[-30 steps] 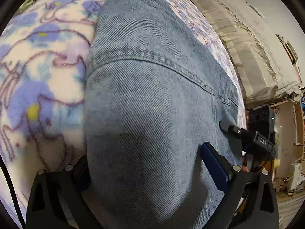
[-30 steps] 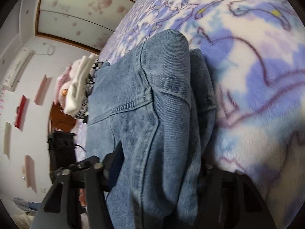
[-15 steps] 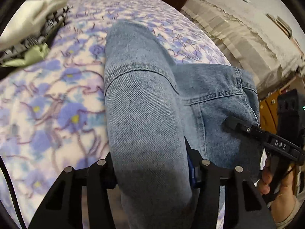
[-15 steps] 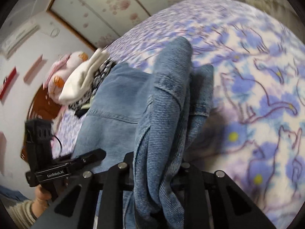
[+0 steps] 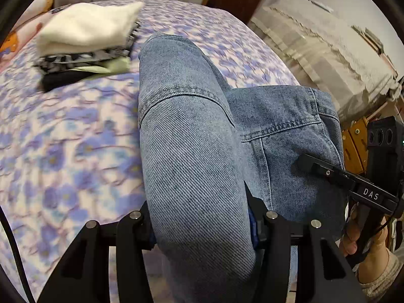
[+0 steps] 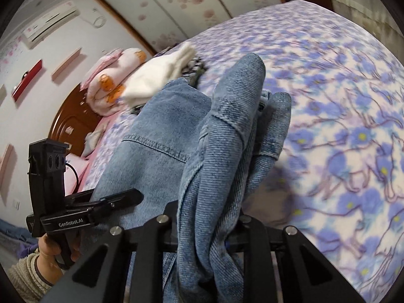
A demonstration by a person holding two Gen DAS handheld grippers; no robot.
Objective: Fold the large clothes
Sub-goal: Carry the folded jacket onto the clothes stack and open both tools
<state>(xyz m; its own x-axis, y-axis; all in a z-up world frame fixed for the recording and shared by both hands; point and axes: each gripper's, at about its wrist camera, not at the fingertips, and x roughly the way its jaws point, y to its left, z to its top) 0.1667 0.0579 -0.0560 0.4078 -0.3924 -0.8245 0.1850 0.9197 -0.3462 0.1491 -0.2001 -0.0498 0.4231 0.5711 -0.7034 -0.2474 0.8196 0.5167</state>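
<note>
A blue denim garment (image 5: 192, 151) hangs lifted above the bed. My left gripper (image 5: 202, 229) is shut on a thick fold of it, the cloth bulging up between the fingers. In the right wrist view my right gripper (image 6: 207, 229) is shut on another bunched edge of the same denim garment (image 6: 222, 139). Each gripper shows in the other's view: the right gripper (image 5: 313, 165) at the right, its tips against the denim, and the left gripper (image 6: 126, 197) at the left, each with a person's hand on its handle.
The bed has a purple floral blanket (image 5: 63, 139). A stack of folded clothes (image 5: 85, 40) with a white piece on top lies at its far side, beside a pink pillow (image 6: 111, 80). A covered cabinet (image 5: 323, 58) stands to the right, a wooden headboard (image 6: 68, 123) to the left.
Both grippers closed on the denim and rose with it, pulling it off the blanket. More of the bed and the folded stack has come into view.
</note>
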